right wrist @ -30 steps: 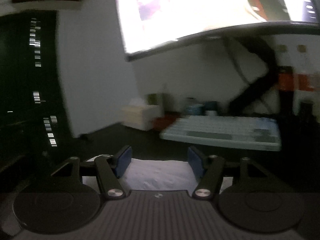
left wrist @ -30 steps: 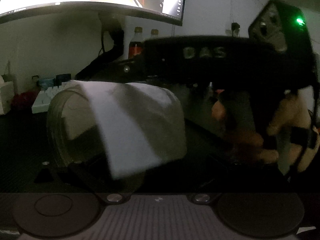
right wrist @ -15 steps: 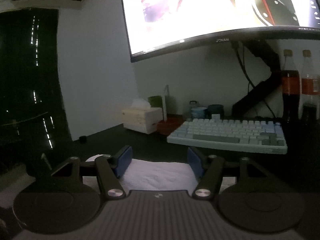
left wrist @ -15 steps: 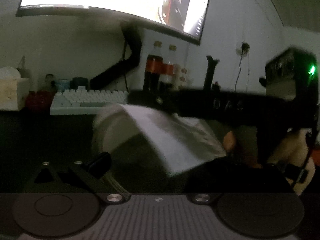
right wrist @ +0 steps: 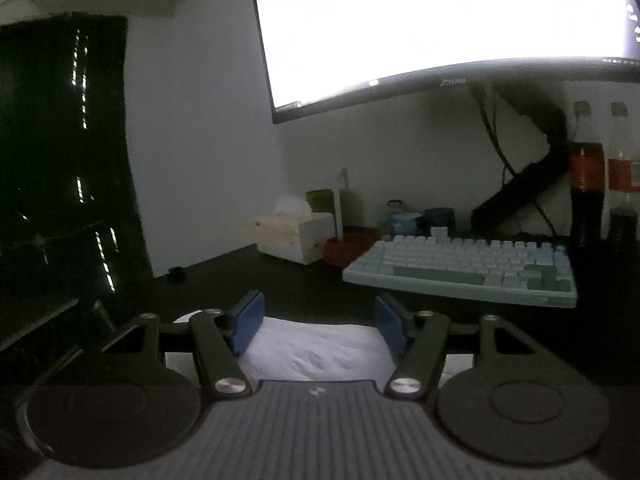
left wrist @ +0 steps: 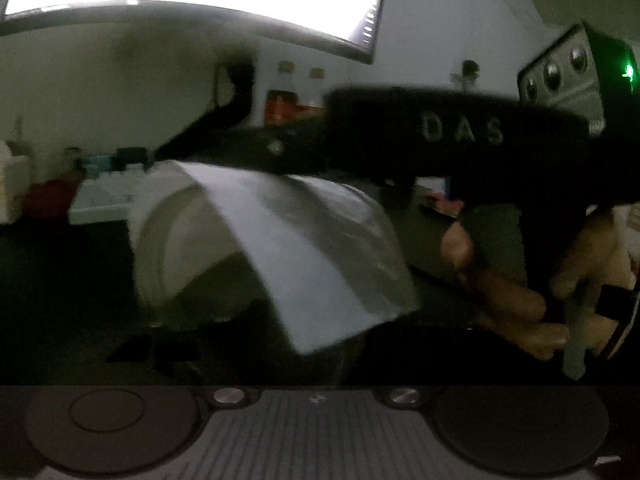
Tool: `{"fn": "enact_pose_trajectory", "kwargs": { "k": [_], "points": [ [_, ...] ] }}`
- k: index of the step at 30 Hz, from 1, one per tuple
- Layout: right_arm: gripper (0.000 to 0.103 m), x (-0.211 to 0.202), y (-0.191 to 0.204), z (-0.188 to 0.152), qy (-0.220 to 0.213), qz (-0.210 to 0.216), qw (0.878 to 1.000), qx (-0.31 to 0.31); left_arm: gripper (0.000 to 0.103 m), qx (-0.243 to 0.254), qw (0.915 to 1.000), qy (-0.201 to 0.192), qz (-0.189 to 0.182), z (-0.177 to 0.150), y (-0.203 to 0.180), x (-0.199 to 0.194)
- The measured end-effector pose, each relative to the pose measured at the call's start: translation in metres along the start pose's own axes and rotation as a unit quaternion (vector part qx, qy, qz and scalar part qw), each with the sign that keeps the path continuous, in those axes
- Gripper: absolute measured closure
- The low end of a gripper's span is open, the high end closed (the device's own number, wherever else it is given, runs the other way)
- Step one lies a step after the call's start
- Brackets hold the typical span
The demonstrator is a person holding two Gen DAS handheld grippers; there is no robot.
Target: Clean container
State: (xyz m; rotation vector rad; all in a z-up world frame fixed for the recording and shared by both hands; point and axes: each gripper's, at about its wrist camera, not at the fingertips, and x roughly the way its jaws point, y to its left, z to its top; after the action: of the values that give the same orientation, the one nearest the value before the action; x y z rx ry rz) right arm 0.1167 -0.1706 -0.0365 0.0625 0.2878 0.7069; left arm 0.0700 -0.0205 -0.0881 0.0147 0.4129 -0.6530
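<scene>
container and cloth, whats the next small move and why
Probably finish closing the left gripper on the container: its jaws are closing, but blur hides any contact. The right gripper holds the cloth draped over it, so wiping needs a steady container.

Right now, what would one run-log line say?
task: clean container | left fingers: closing around container | right fingers: holding cloth over container | desk: keyboard

"DAS" on the black right gripper (left wrist: 460,128), monitor (right wrist: 452,82) brand blurred
</scene>
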Motion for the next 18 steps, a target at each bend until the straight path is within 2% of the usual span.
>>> {"fn": "enact_pose_trajectory", "kwargs": {
  "k": [3, 5, 7, 11, 14, 16, 17, 18],
  "points": [
    [0.037, 0.004, -0.014, 0.001, 0.009, -0.021, 1.0, 0.012, 0.06, 0.028, 0.9992, 0.0, -0.027, -0.002, -0.009, -0.001],
    [0.037, 0.005, -0.024, 0.001, 0.018, -0.054, 0.998, 0.025, 0.06, 0.037, 0.9984, 0.004, -0.042, -0.002, -0.012, -0.002],
    [0.034, 0.004, -0.037, -0.001, 0.028, -0.057, 0.997, 0.053, 0.06, 0.041, 0.9975, 0.007, -0.058, -0.003, -0.012, -0.002],
    [0.034, -0.008, -0.042, -0.008, 0.012, -0.045, 0.997, 0.056, 0.06, 0.043, 0.9977, 0.006, -0.053, -0.004, -0.013, -0.001],
    [0.035, -0.014, -0.038, -0.009, -0.002, -0.03, 0.999, 0.035, 0.062, 0.046, 0.9985, 0.006, -0.029, -0.004, -0.019, 0.001],
    [0.039, -0.015, -0.032, -0.009, -0.008, -0.019, 1.0, 0.019, 0.067, 0.046, 0.9987, 0.004, -0.02, -0.002, -0.02, 0.002],
    [0.047, -0.015, -0.028, -0.008, -0.01, -0.012, 1.0, 0.013, 0.07, 0.049, 0.9986, 0.003, -0.023, -0.001, -0.019, 0.002],
    [0.055, -0.016, -0.025, -0.008, -0.012, -0.004, 1.0, 0.007, 0.081, 0.059, 0.9979, -0.003, -0.024, -0.001, -0.022, 0.001]
  ]
}}
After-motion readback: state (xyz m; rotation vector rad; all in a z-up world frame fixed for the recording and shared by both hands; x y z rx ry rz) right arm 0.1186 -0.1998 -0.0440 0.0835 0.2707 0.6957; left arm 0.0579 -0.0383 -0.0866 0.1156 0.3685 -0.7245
